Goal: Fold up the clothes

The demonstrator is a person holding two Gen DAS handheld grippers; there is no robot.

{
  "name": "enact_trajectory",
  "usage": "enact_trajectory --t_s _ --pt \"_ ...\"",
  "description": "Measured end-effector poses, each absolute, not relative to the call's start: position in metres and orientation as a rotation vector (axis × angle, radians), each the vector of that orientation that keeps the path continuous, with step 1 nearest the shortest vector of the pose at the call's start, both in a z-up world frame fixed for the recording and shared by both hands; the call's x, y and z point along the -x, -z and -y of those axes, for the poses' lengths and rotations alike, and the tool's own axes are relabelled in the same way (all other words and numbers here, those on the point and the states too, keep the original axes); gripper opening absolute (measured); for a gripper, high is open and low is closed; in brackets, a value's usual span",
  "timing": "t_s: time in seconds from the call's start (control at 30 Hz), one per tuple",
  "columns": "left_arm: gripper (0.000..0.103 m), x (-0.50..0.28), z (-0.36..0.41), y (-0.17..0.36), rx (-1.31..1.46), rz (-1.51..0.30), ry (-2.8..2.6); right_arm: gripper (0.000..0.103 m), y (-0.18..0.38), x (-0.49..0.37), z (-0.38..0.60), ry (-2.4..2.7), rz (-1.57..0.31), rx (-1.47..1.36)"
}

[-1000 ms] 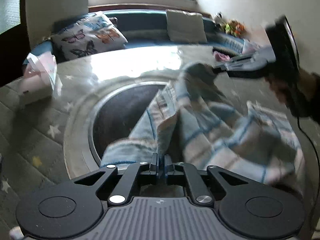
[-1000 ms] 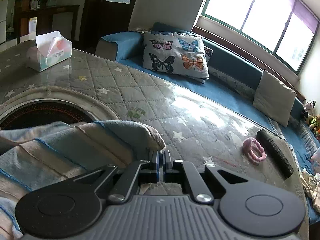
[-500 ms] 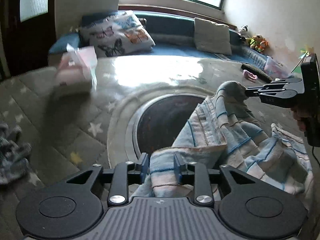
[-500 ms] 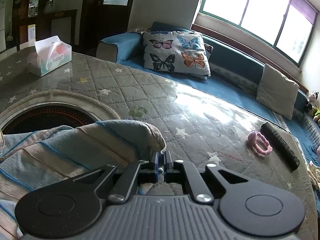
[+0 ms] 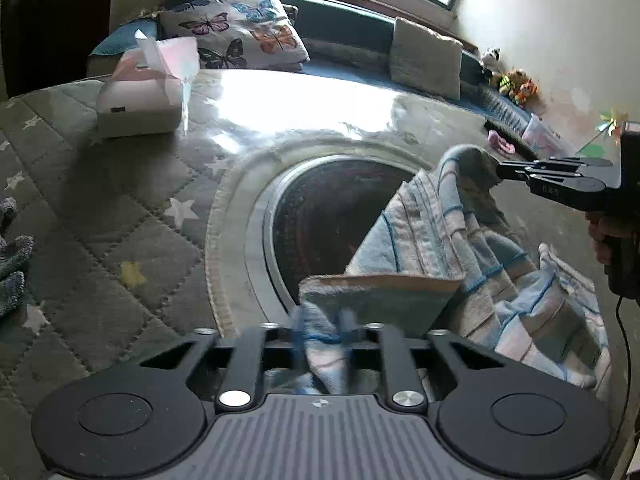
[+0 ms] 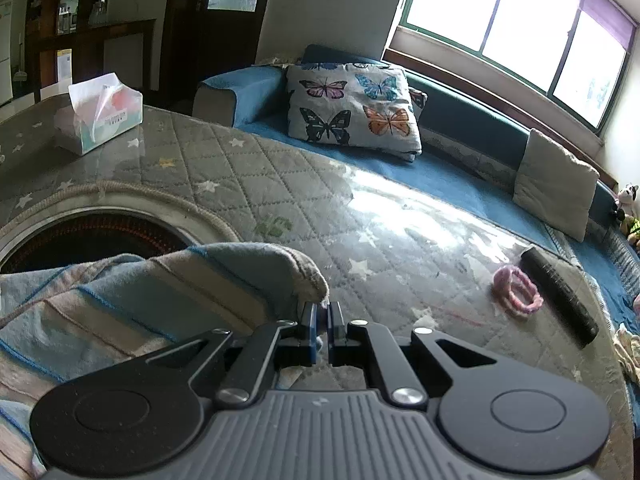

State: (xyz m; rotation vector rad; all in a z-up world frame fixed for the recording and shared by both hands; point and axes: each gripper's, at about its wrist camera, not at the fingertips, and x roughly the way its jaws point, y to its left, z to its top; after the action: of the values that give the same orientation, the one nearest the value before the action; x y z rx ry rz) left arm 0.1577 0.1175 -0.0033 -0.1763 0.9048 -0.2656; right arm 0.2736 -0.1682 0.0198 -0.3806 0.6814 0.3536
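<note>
Between the closing left hand-held gripper and clenched right hand-held gripper, stretched slantwise: striped cloth, one end in each.

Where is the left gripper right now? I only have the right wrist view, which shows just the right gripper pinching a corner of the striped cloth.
Observer: The left gripper is at another edge of the striped cloth. Its jaws are closing with a bunched fold between them.
Operator: Is the cloth lifted between the two grips?
Observer: Partly. It hangs down from the raised right gripper, while its lower part seems to rest bunched on the quilted table.
Operator: Any other clothing nearby?
Observer: A dark grey knitted piece lies at the left edge of the left wrist view. I cannot tell what garment it is.
</note>
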Motion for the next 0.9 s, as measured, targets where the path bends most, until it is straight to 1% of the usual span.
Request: enact_trajectory --t_s 0.03,0.13,0.4,0.6,0.83,0.9 --pt "0.008 -0.157 -0.119 0.000 0.176 -0.888 0.259 0.004 -0.022 -0.274 0.169 -0.351 -0.676 0.379" --pt "0.005 -0.157 -0.126 -0.011 0.169 -0.834 0.230 0.003 -0.031 -0.280 0.170 -0.343 -0.662 0.374" --pt "0.005 -0.171 -0.161 -0.040 0.204 -0.684 0.122 0.003 -0.049 -0.303 0.162 -0.330 -0.615 0.392" --pt "0.005 -0.183 -0.171 -0.039 0.187 -0.687 0.113 0.003 -0.051 -0.323 0.151 -0.326 -0.594 0.405" --pt "0.005 -0.179 -0.168 -0.046 0.134 -0.588 0.050 0.003 -0.040 -0.329 0.148 -0.325 -0.609 0.421" --pt "0.005 -0.184 -0.172 -0.046 0.139 -0.600 0.068 0.003 -0.037 -0.329 0.147 -0.325 -0.611 0.426"
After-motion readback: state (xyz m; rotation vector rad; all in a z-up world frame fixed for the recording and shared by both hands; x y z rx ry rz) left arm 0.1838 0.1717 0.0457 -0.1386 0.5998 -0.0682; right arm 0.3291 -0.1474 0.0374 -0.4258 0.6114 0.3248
